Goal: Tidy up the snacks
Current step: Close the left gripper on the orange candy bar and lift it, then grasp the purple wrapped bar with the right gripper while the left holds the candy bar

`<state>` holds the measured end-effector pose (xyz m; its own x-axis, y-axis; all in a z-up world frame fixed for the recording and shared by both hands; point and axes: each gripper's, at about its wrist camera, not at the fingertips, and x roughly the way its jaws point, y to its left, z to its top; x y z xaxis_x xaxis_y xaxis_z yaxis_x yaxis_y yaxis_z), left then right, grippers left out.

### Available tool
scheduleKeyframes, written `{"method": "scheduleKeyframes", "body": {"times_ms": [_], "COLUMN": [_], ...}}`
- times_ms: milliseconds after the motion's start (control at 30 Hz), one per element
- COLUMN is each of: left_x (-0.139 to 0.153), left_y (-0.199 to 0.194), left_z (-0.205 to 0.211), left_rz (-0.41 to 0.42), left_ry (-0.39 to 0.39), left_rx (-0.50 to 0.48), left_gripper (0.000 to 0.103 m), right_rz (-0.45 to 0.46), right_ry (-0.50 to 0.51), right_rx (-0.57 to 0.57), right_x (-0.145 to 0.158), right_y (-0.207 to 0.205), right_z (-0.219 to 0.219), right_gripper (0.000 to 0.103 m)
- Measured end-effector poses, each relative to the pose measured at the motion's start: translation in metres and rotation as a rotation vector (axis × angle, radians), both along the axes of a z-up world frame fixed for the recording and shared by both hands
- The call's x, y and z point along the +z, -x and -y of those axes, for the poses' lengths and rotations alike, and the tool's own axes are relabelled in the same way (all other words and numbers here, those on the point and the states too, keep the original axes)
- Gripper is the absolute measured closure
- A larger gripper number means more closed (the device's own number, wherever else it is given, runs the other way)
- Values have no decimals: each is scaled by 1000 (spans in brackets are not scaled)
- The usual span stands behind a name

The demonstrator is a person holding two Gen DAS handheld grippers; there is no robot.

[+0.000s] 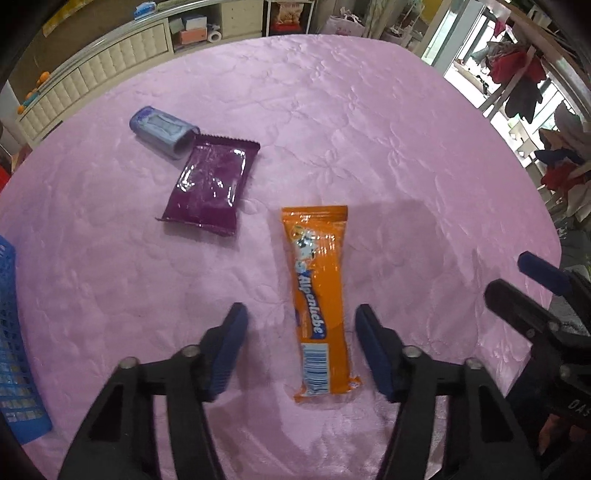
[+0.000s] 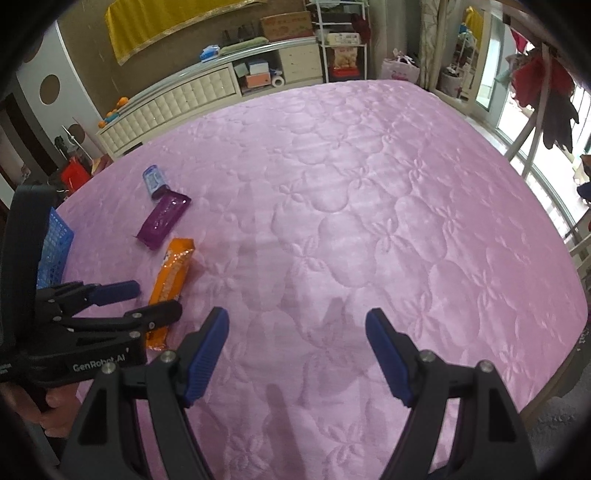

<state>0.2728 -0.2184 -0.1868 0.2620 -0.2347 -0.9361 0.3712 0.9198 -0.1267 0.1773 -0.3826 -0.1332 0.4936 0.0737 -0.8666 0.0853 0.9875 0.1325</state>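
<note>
Snacks are laid out on a pink quilted bedspread (image 2: 369,192) stitched with petal patterns. An orange Alpenliebe candy pack (image 1: 320,302) lies flat between the two blue-padded fingers of the left gripper (image 1: 301,350), lengthwise along the gripper's line, its barcode end nearest the tool. The jaws are seen parted, with clear gaps of cloth on both sides of the pack; neither pad is touching it, and nothing is held. Beyond the pack and to the left, a purple foil snack packet (image 1: 210,184) is found, and just past it a pale blue tissue pack (image 1: 162,131) is touching or slightly overlapping the packet's far corner. A blue plastic mesh basket (image 1: 14,343) is seen at the left edge of the left wrist view, well apart from the snacks.

The right gripper (image 2: 297,354) is held wide open over bare bedspread, with nothing between its fingers. In its view the left gripper (image 2: 147,301) is seen to the left, straddling the orange pack (image 2: 171,273), with the purple packet (image 2: 164,218), the tissue pack (image 2: 155,181) and the basket (image 2: 55,247) beyond. No object stands between the left gripper's pads and the pack.

Behind the bed, a cream tufted cabinet (image 2: 170,107) with shelves of boxes is seen, a yellow cloth (image 2: 166,22) hangs on the wall, and clothes (image 2: 543,85) hang by bright windows at the right.
</note>
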Motion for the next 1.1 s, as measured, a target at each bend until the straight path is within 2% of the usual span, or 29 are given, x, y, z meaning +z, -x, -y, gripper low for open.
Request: {"method": "scheduleKeyframes", "body": {"times_ms": [133,200,333,633,833,967,1100], "left_x": [1,0,2,32,49,56,60], "left_y": [4,3,6,29,18,10,-3], "left_z": [1,1,-6,-57,-95,-111,-125], "left_rz": [7,14,19,101,153,181,197], "left_ry": [-10,-17,2,10,-6,-50,-53], "left_rx": [-4,-13,-9,62,127,140,157], "left_gripper": [58,75,89,90,90,90,90], "right_rz": [-4,-8,-7,-20,-24,-46,-48], "right_ry": [-3,0,5,-24,-20,-52,-34], "right_rx": [-2,0,11,55,105,133,142], "right_x": [2,3,8,16,20,17,13], "right_y": [0,-1,0,-10,-34,-57,-77], "right_z": [2,0,-6,-30,-59,-76,-91], "right_gripper": [23,23,23,23,23,23,22]}}
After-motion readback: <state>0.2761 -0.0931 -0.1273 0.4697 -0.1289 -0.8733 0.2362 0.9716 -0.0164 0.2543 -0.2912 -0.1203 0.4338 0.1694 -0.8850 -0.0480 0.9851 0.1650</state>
